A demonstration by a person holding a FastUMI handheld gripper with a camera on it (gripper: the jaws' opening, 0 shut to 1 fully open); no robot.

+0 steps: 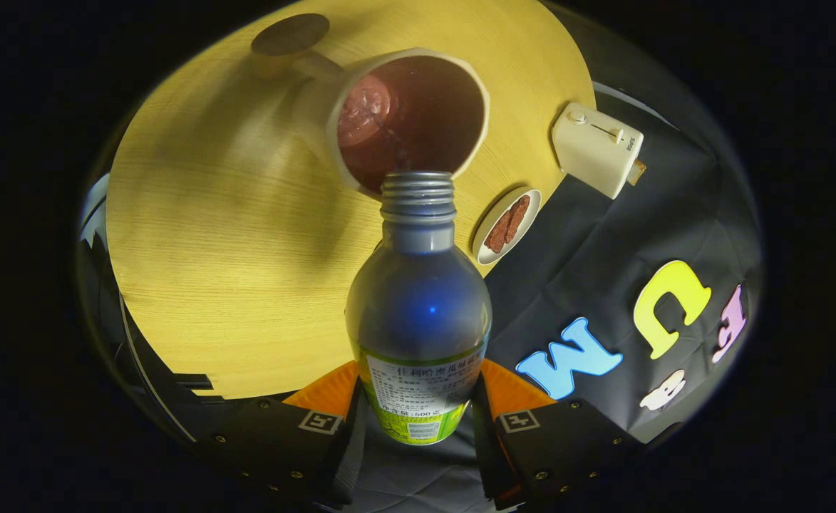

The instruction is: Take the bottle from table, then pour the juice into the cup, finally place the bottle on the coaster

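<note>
My gripper (pixel 418 410) is shut on a clear plastic bottle (pixel 419 306) with a green and white label, both fingers pressing its lower body. The bottle is uncapped and tipped forward, its threaded neck (pixel 418 196) right at the rim of a cream mug (pixel 407 117). The mug holds dark reddish juice with foam at one side. A round brown coaster (pixel 289 34) lies on the yellow wooden table (pixel 211 235) beyond the mug, by its handle. The whole scene is tilted in the gripper view.
A small white oval dish (pixel 507 224) with brown pieces sits near the table's edge, beside the bottle's neck. A white toaster (pixel 597 148) stands at that edge farther out. Black cloth wall hangs past the table.
</note>
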